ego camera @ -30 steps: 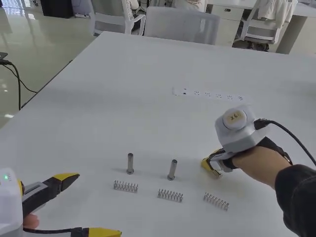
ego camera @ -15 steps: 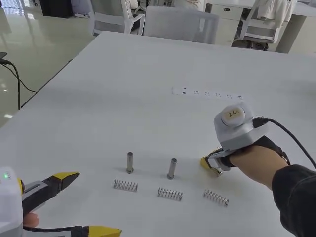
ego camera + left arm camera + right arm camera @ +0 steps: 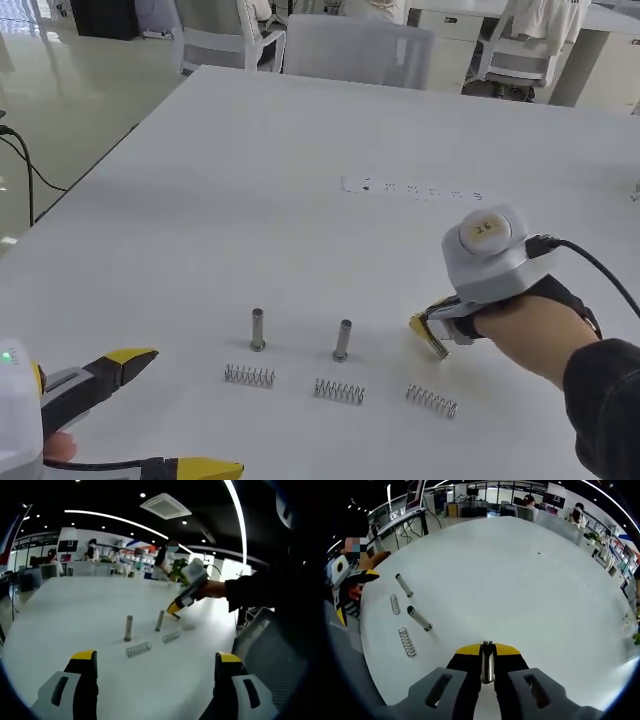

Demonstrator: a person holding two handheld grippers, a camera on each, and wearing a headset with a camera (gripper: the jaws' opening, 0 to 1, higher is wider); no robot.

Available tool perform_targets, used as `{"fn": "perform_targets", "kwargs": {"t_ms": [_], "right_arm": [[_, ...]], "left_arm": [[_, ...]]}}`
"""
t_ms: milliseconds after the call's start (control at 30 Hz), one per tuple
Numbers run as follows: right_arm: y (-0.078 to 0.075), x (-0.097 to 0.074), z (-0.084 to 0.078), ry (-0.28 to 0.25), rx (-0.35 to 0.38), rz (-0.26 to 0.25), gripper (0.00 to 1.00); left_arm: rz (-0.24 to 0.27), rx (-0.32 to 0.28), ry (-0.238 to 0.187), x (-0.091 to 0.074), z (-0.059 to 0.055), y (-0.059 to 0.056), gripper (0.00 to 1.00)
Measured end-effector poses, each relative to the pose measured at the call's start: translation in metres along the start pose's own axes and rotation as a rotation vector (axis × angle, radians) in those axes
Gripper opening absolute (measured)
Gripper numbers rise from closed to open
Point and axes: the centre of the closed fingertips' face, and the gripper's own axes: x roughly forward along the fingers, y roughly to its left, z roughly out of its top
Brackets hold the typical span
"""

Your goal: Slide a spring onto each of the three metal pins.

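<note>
Steel pin [image 3: 487, 666] is pinched in the right claw [image 3: 487, 647] (left claw [image 3: 156, 656] gapes, empty).

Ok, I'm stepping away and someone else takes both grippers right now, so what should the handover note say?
Left gripper: open, empty, at the near left of the table.
Right gripper: shut on the third pin, held tilted to the right of the other two.
Left pin and middle pin stand upright. Left spring, middle spring and right spring lie in a row in front of them.
Done: no spring is on a pin yet.
Left: probably stand the third pin up, then slide a spring onto each pin.
</note>
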Motion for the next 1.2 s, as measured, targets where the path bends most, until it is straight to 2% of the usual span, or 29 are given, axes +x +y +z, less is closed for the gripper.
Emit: {"fn": "perform_targets", "kwargs": {"t_ms": [667, 1200], "right_arm": [[0.011, -0.024, 0.001, -0.05, -0.005, 0.001, 0.05], [0.014, -0.036, -0.012, -0.072, 0.045, -0.005, 0.05]], "left_arm": [[-0.011, 0.014, -0.004, 0.002, 0.005, -0.004, 0.94], [-0.022, 0.023, 0.001, 0.003, 0.005, -0.008, 0.94]]}}
